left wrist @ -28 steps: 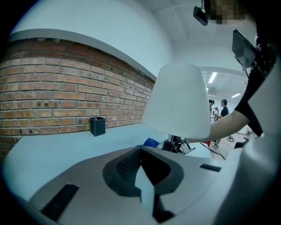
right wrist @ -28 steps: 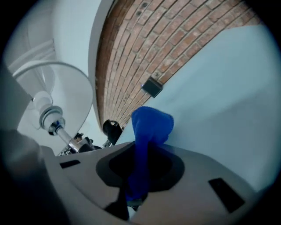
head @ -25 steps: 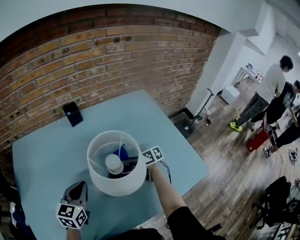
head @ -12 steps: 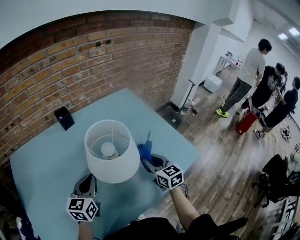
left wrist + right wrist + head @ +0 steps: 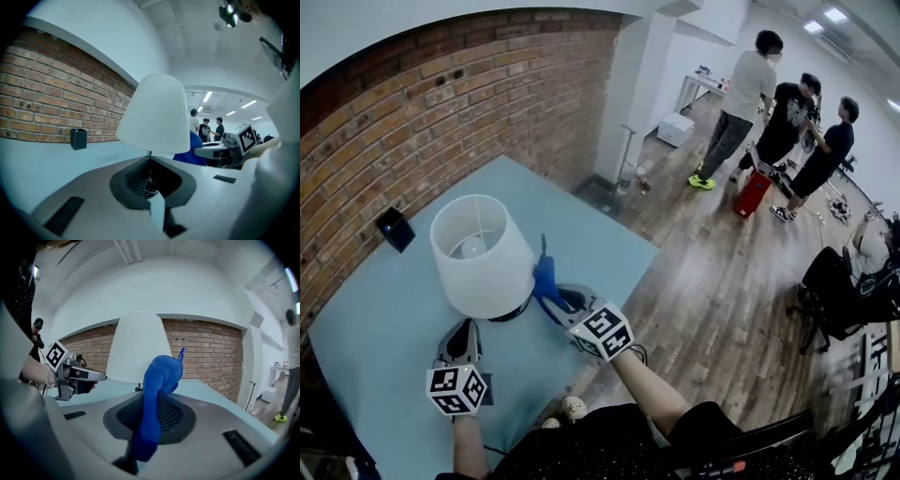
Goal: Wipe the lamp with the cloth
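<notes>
The lamp (image 5: 480, 255) stands on the pale blue table (image 5: 384, 328), its white shade (image 5: 154, 115) upright on a thin stem. My right gripper (image 5: 561, 298) is shut on a blue cloth (image 5: 546, 278), which stands up beside the shade's lower right rim; contact cannot be told. In the right gripper view the cloth (image 5: 157, 390) rises from the closed jaws in front of the shade (image 5: 136, 350). My left gripper (image 5: 465, 336) is shut and holds nothing, low in front of the lamp base. It points at the stem in the left gripper view (image 5: 151, 185).
A small black box (image 5: 396, 228) sits on the table near the brick wall (image 5: 412, 112). The table's right edge (image 5: 628, 281) drops to a wooden floor. Three people (image 5: 769, 84) stand far off beside a red case (image 5: 753, 192).
My right gripper has carried the cloth from the lamp's far side round to the shade's right side. The head view has swung right. The left gripper stays in front of the lamp.
</notes>
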Demonstrator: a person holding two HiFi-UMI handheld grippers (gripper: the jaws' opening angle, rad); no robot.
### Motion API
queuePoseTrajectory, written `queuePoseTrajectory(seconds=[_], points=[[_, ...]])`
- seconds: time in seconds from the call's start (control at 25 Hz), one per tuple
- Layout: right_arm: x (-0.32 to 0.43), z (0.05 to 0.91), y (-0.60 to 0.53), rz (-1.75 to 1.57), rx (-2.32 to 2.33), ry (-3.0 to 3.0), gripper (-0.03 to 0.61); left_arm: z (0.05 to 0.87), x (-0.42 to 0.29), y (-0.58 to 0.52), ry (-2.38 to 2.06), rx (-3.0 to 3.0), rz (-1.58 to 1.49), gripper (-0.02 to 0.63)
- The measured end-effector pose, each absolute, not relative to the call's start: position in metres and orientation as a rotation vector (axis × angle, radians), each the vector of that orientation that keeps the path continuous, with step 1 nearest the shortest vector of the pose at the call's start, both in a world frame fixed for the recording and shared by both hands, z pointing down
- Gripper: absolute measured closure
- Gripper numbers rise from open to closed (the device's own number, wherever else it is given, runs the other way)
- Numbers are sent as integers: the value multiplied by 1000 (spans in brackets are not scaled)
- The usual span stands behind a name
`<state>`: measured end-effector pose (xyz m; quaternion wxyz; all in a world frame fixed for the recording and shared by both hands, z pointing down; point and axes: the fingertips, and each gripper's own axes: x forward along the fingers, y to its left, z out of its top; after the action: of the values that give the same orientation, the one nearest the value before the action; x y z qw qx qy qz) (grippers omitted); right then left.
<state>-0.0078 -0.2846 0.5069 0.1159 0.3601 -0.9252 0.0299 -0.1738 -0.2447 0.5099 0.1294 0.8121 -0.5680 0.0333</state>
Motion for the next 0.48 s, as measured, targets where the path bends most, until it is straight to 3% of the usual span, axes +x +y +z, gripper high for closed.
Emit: queuePoseTrajectory(seconds=[0.48], points=[[-2, 500, -260, 130, 1111, -2668, 512, 515, -164, -233, -1642, 2365, 96, 604]])
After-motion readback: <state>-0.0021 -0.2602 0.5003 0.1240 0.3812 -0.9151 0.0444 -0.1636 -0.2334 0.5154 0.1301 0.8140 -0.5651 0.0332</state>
